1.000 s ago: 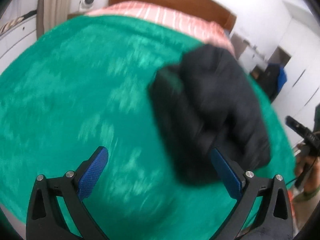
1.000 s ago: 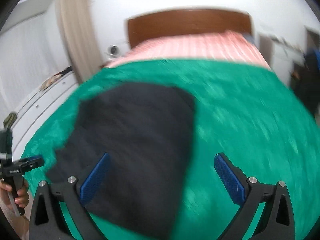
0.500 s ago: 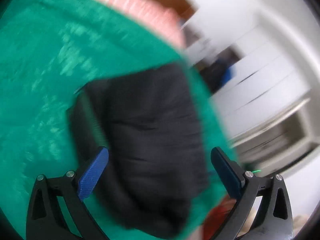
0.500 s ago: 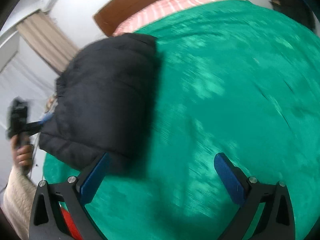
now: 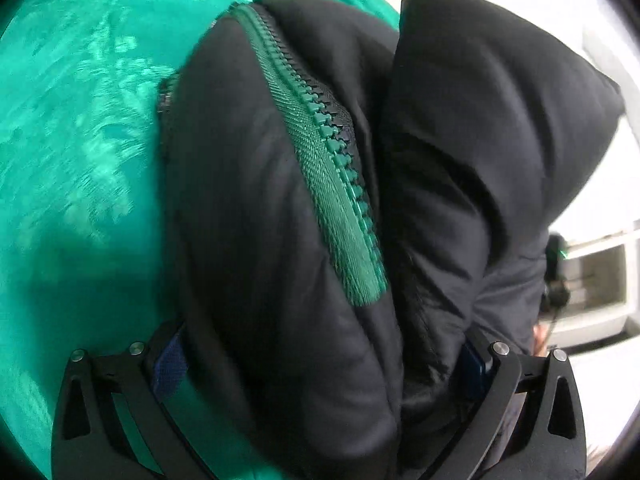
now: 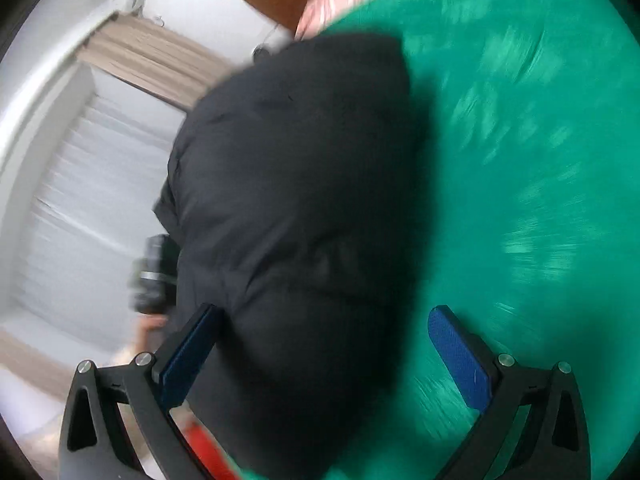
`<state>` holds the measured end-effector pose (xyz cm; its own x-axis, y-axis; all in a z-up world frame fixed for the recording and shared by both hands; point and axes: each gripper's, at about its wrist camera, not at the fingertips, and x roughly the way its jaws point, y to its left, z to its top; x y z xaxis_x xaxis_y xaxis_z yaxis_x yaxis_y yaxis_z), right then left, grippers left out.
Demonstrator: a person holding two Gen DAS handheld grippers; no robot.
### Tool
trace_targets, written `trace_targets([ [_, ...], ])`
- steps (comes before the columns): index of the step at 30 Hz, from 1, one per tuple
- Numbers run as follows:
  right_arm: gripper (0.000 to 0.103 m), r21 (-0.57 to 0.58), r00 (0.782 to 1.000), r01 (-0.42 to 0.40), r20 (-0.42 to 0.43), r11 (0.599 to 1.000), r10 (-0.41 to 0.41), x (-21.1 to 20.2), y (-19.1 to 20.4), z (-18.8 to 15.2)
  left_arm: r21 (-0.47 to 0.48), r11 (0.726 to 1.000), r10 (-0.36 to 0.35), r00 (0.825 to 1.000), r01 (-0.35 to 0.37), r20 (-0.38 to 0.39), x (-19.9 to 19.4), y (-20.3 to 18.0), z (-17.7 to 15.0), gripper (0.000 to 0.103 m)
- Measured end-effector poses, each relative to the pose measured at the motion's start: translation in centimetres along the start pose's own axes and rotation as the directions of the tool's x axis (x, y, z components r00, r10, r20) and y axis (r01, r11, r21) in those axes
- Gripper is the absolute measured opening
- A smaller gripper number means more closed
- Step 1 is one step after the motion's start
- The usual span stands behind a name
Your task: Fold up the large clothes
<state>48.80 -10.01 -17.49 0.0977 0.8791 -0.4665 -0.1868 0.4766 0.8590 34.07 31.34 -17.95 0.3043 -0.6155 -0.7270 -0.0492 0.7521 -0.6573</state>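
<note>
Left claw (image 5: 320, 360) spread wide, black jacket (image 5: 280, 220) bulging between.

The left gripper (image 5: 320, 364) has a black skeletal frame with triangular cut-outs and silver screws (image 5: 500, 347); its fingers (image 5: 170, 364) carry textured blue pads; the right gripper (image 6: 324, 344) is built alike, blue-padded fingers (image 6: 460, 354) on black struts.

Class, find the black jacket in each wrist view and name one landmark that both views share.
Left wrist: the jacket fills the centre and right, its green zipper running down the middle.
Right wrist: the jacket sits centre-left, reaching down between the fingers.
Shared landmark: the green blanket, left of the jacket in the left view, right of it in the right view.
</note>
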Motion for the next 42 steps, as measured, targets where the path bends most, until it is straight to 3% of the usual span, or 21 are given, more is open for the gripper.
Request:
trace_targets([
  [1, 0.103, 0.063, 0.995, -0.096, -0.010, 0.993, 0.096, 1.3, -1.4, 0.7, -0.004, 1.000, -0.003, 1.000, 0.003, -0.001, 0.2, 0.0, 0.2, 0.103],
  [3, 0.103, 0.063, 0.992, -0.121, -0.012, 0.991, 0.122, 2.7, -1.3, 1.6, -0.014, 1.000, -0.014, 1.000, 0.014, 0.008, 0.5, 0.1, 0.3, 0.103],
  [5, 0.102, 0.005, 0.997, -0.057, -0.042, 0.998, 0.057, 4.3, 0.4, 2.5, -0.023, 1.000, -0.010, 1.000, 0.011, 0.023, 0.8, 0.2, 0.5, 0.103],
  [8, 0.096, -0.180, 0.989, 0.130, -0.046, 0.975, -0.141, 5.5, 4.1, 2.8, -0.011, 0.998, 0.056, 0.998, -0.056, 0.032, 0.9, -1.3, 0.2, 0.101],
  [10, 0.089, -0.306, 0.973, 0.222, 0.004, 0.926, -0.232, 5.3, 6.7, 1.7, 0.023, 0.997, 0.074, 0.994, -0.076, 0.080, -0.1, -3.2, -0.6, 0.080],
  [13, 0.084, -0.435, 0.965, 0.261, 0.087, 0.862, -0.248, 4.7, 9.4, -0.4, 0.075, 0.991, 0.094, 0.983, -0.107, 0.160, -1.8, -5.1, -2.4, 0.068],
  [18, 0.080, -0.547, 0.975, 0.216, 0.156, 0.808, -0.156, 2.6, 14.0, -2.5, 0.131, 0.984, 0.076, 0.956, -0.117, 0.282, -5.7, -9.1, -4.9, 0.062],
  [24, 0.080, -0.614, 0.977, 0.162, 0.209, 0.772, -0.039, -0.2, 20.2, 0.6, 0.189, 0.974, 0.039, 0.916, -0.124, 0.400, -11.5, -13.9, -2.9, 0.062],
  [27, 0.080, -0.628, 0.972, 0.161, 0.234, 0.761, -0.013, -0.5, 21.8, 3.1, 0.209, 0.964, 0.051, 0.887, -0.164, 0.459, -13.2, -15.6, -0.7, 0.062],
  [29, 0.083, -0.601, 0.973, 0.151, 0.232, 0.785, -0.009, -0.3, 21.5, 5.0, 0.209, 0.957, 0.079, 0.875, -0.201, 0.478, -13.0, -15.7, 0.7, 0.072],
  [31, 0.093, -0.521, 0.973, 0.190, 0.212, 0.832, -0.089, 0.8, 19.4, 7.6, 0.170, 0.945, 0.171, 0.866, -0.280, 0.471, -11.3, -14.1, 2.7, 0.096],
  [32, 0.102, -0.484, 0.963, 0.241, 0.225, 0.841, -0.147, 1.2, 18.4, 8.4, 0.141, 0.939, 0.214, 0.856, -0.313, 0.471, -10.7, -13.0, 3.4, 0.098],
  [33, 0.103, -0.429, 0.939, 0.326, 0.252, 0.842, -0.235, 1.4, 16.8, 9.0, 0.102, 0.930, 0.268, 0.842, -0.352, 0.468, -9.7, -11.1, 3.4, 0.098],
  [35, 0.103, -0.362, 0.886, 0.454, 0.281, 0.814, -0.369, 1.2, 14.1, 8.6, 0.056, 0.924, 0.313, 0.831, -0.379, 0.459, -9.0, -8.9, 2.4, 0.097],
  [37, 0.103, -0.360, 0.870, 0.480, 0.310, 0.800, -0.383, -0.1, 12.7, 6.9, 0.043, 0.926, 0.309, 0.817, -0.376, 0.487, -9.2, -7.4, 0.0, 0.098],
  [41, 0.103, -0.378, 0.830, 0.547, 0.365, 0.747, -0.422, -2.3, 12.6, 4.3, 0.038, 0.913, 0.313, 0.758, -0.406, 0.573, -11.3, -8.1, -6.7, 0.098],
  [42, 0.103, -0.390, 0.819, 0.563, 0.383, 0.729, -0.428, -2.8, 12.6, 3.7, 0.030, 0.907, 0.321, 0.736, -0.420, 0.596, -11.8, -8.5, -7.8, 0.098],
])
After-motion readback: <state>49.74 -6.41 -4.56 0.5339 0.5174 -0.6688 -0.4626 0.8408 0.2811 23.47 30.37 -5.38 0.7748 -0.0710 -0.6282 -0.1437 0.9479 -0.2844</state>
